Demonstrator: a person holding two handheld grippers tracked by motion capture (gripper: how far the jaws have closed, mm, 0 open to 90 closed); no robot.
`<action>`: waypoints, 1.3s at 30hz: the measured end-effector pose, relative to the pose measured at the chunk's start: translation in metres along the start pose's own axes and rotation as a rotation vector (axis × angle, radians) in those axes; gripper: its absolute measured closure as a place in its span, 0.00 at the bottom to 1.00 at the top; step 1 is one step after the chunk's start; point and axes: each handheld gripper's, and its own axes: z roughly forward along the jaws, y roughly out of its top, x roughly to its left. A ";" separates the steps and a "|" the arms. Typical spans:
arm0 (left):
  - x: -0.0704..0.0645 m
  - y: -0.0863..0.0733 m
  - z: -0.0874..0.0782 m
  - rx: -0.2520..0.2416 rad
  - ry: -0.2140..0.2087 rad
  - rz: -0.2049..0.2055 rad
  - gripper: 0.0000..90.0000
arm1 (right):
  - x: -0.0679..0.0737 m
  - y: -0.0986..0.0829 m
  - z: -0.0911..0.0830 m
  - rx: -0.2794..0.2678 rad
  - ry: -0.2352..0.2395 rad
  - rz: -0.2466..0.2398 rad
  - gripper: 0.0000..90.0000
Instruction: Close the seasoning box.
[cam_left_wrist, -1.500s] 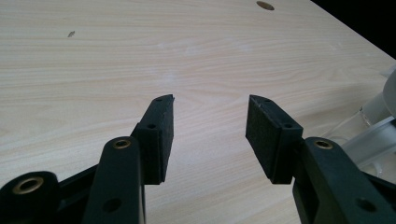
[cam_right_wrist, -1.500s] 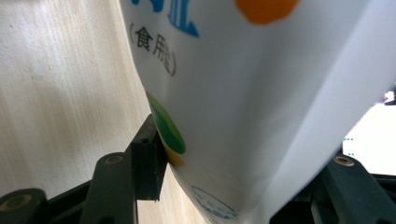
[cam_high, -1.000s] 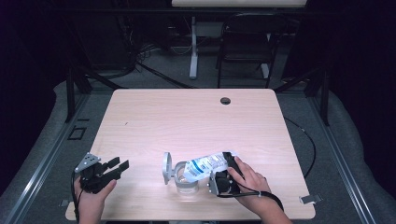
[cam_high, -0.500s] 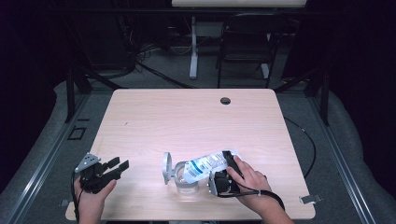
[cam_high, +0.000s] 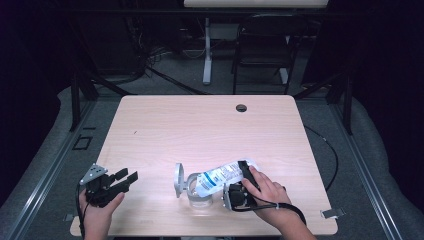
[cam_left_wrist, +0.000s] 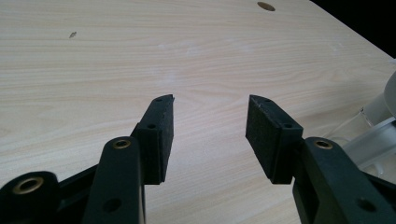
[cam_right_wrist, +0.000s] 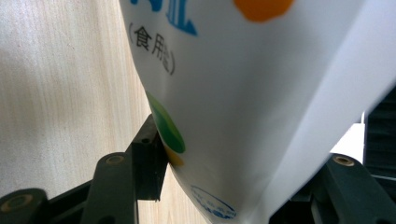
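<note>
While I hold the right gripper (cam_high: 243, 186) low over the near edge of the worktop (cam_high: 200, 125), its 2 jaws grip the rear end of a white plastic pouch (cam_high: 222, 176) printed in blue. In the right gripper view the pouch (cam_right_wrist: 243, 93) sits between the 2 black jaws, pressed from both sides, with blue characters, a green patch and an orange patch on its face. From the high view, the pouch lies tilted, its far end lower and resting over the mouth of a clear glass jar (cam_high: 199, 194) that stands near the front middle of the worktop. A round hinged lid (cam_high: 178, 179) stands swung open at the jar's left side, touching it. I cannot tell whether anything is leaving the pouch.

My left gripper (cam_high: 126, 180) rests at the front left corner of the worktop, well apart from the jar, and holds nothing. In the left gripper view its jaws (cam_left_wrist: 210, 135) stand apart with bare wood between them, and part of the jar (cam_left_wrist: 373, 130) shows at the right edge.

1 round cable hole (cam_high: 241, 107) sits near the far edge of the worktop. A small dark mark (cam_high: 134, 132) lies on the left part of the wood.
</note>
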 end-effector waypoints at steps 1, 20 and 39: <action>0.000 0.000 0.000 -0.001 0.000 -0.002 0.58 | 0.000 0.000 0.000 -0.007 -0.003 0.001 0.49; 0.001 0.000 0.000 0.001 0.004 -0.003 0.58 | -0.003 0.002 -0.002 0.008 -0.010 -0.033 0.49; 0.002 -0.001 0.000 0.008 0.002 -0.002 0.58 | -0.004 0.002 -0.001 -0.001 -0.013 -0.054 0.49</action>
